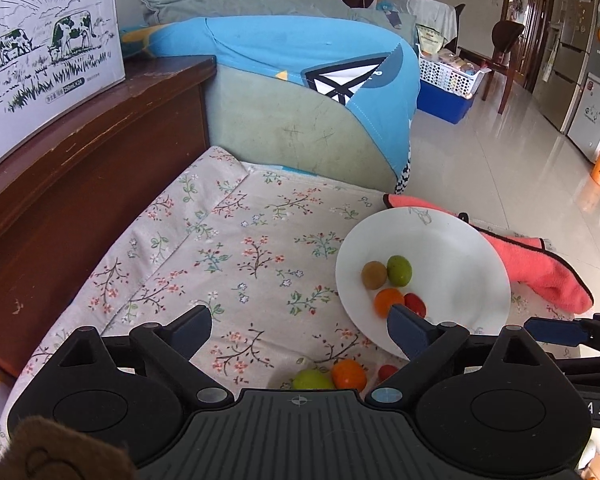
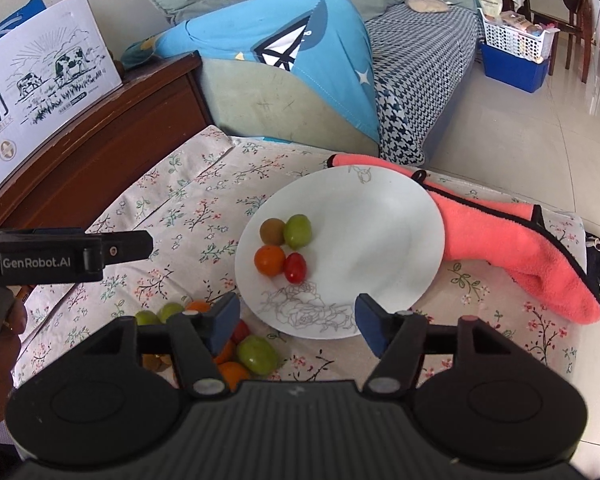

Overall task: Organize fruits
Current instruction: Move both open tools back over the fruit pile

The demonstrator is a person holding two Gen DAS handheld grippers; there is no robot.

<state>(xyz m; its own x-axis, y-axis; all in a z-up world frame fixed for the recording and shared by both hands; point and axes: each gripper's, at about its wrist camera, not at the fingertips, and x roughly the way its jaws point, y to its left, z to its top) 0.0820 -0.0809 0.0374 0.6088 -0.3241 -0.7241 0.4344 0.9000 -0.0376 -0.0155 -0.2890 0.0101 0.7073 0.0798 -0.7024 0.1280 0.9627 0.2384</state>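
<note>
Flowered tablecloth (image 2: 204, 216), plate and loose fruit on top

A white plate (image 2: 380, 240) sits on the cloth, its far edge touching a pink towel (image 2: 516, 240). Near the front edge lies a loose pile of fruit (image 2: 256, 354): green, orange, red, perhaps a brown one, partly hidden.

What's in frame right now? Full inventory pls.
plate: 1, white, on floral cloth
fruits on plate: 4, brown, green, orange, red, clustered at its left
loose fruits: several, green, orange, red, on cloth near the grippers
floral cloth: 1, cream, covers the surface
mitt: 1, pink, right of plate
milk carton box: 1, white, on wooden cabinet
left gripper: black, open, empty
right gripper: black, open, empty
</note>
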